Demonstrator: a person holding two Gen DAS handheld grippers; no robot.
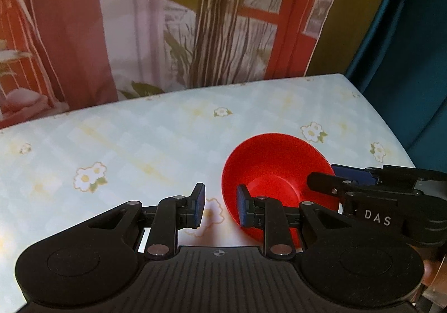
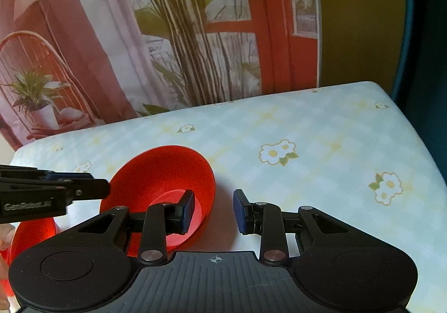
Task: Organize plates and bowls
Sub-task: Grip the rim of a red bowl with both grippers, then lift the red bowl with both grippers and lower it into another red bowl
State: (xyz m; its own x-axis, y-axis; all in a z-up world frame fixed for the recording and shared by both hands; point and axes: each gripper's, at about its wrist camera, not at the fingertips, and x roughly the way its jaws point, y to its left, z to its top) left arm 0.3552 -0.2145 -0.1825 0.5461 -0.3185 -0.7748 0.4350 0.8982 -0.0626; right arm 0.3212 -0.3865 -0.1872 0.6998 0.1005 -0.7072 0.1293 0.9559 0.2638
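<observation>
A red bowl [image 1: 275, 173] stands upright on the flowered tablecloth [image 1: 139, 145]. My left gripper [image 1: 220, 205] hovers at its left side, open, with only cloth and the bowl's left rim showing in the gap. In the right wrist view the same red bowl [image 2: 167, 170] lies left of centre. My right gripper [image 2: 213, 209] is open, its left finger [image 2: 187, 208] over the bowl's inside and its right finger over bare cloth. Each gripper also shows in the other's view: the right gripper [image 1: 332, 173] at the bowl's right rim, the left gripper [image 2: 97, 181] at its left rim. A second red dish [image 2: 33, 232] peeks out at lower left, mostly hidden.
A printed backdrop [image 1: 195, 19] of plants and a red door hangs right behind the table's far edge. A dark teal curtain [image 1: 405, 61] hangs past the table's right edge [image 2: 413, 131]. The cloth to the right of the bowl shows nothing but its flower print.
</observation>
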